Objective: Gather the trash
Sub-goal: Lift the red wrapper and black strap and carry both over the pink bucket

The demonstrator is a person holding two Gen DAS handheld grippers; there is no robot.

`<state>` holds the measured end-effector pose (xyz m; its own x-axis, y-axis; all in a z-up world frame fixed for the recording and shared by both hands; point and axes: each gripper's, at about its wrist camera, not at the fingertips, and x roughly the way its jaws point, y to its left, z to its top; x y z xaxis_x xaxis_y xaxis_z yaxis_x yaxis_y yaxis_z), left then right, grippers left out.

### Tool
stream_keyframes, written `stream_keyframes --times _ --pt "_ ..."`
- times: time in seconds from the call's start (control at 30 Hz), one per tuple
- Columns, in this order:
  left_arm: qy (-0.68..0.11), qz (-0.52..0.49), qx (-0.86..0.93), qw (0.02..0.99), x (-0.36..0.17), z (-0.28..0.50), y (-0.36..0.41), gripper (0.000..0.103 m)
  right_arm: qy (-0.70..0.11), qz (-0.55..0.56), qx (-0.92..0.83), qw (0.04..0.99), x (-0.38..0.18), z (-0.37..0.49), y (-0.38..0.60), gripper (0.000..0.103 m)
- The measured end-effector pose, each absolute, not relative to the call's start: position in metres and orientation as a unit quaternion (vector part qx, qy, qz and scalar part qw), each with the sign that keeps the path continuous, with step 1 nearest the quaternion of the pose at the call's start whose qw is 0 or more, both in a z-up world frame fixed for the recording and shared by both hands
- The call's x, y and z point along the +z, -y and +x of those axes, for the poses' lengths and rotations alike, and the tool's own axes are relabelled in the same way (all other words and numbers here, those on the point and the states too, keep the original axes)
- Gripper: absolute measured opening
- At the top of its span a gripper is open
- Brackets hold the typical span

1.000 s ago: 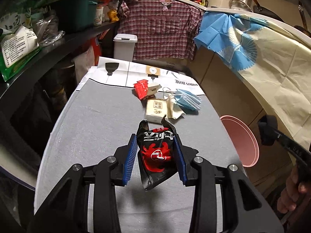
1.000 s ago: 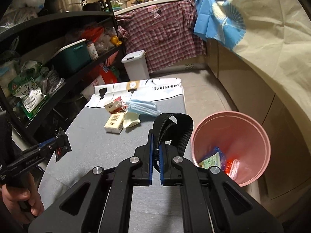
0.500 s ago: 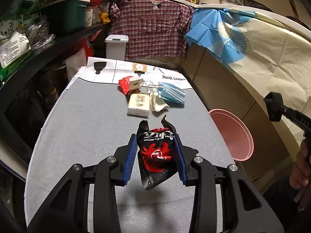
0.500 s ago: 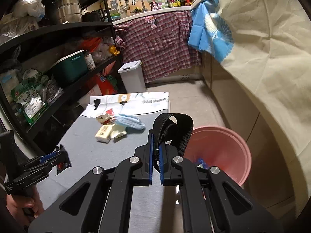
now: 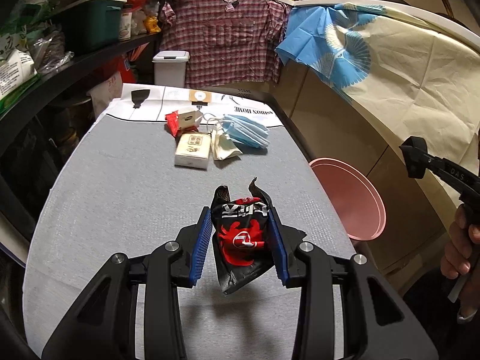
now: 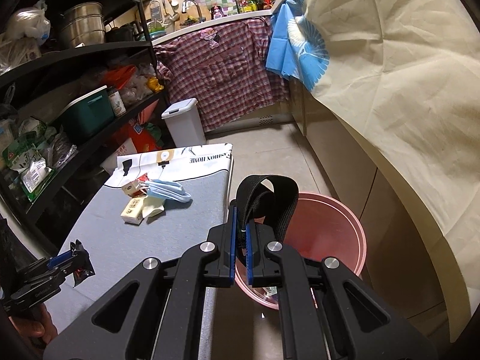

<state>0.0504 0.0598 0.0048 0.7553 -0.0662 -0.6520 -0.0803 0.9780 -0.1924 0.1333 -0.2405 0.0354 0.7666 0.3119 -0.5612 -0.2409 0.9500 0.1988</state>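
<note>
While my left gripper (image 5: 240, 240) pinches a crumpled black wrapper (image 5: 241, 237) above the table and my right gripper (image 6: 240, 241) clamps a black strap (image 6: 268, 201) over the pink bin (image 6: 357, 240), I judge the wrapper, well left of that bin, could slip onto the table.

Count, both wrist views:

- Grippers: 2. Left gripper (image 5: 240, 241), lower centre of its own view; right gripper (image 6: 240, 247), lower centre of its own view.
- Black-and-red wrapper (image 5: 240, 237): 1, lower centre.
- Black strap (image 6: 270, 201): 1, centre.
- Pink bin (image 6: 354, 234): 1, right of centre.
- Loose items in the cluster on the table (image 5: 120, 198) — 4 made out: red packet (image 5: 172, 121), box (image 5: 193, 150), cream paper (image 5: 223, 147), stack of blue masks (image 5: 247, 133); masks in stack not countable.
- White lidded bin (image 5: 170, 67): 1, upper left.
- Green crate (image 5: 90, 21): 1, upper left.
- Plaid shirt (image 5: 231, 42): 1, top centre.
- Hands: 2, each at a frame edge — one (image 5: 462, 246), one (image 6: 36, 324).
</note>
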Motion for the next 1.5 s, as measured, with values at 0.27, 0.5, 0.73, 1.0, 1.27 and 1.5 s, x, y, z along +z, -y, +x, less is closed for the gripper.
stream_keyframes --times 0.27,0.5,0.73,1.0,1.27,1.5 --pt "-0.342 -0.1 -0.001 0.934 0.011 0.057 -0.045 0.037 -0.313 0.062 0.139 0.937 0.031 0.145 0.249 0.006" --pt "-0.343 -0.101 -0.005 0.934 0.01 0.07 -0.034 0.037 -0.314 0.063 0.134 0.938 0.031 0.157 0.258 0.006" --pt "-0.346 -0.105 -0.01 0.932 0.009 0.087 -0.026 0.037 -0.316 0.079 0.121 0.938 0.029 0.169 0.274 0.006" --pt "-0.348 -0.092 -0.035 0.932 0.012 0.115 0.0 0.037 -0.317 0.099 0.106 0.937 0.026 0.179 0.29 0.006" --pt "-0.35 -0.083 -0.063 0.931 0.012 0.141 0.031 0.037 -0.321 0.107 0.096 0.936 0.021 0.19 0.298 0.006" --pt "-0.352 -0.079 -0.08 0.929 0.01 0.159 0.049 0.037 -0.324 0.105 0.087 0.936 0.018 0.198 0.303 0.006"
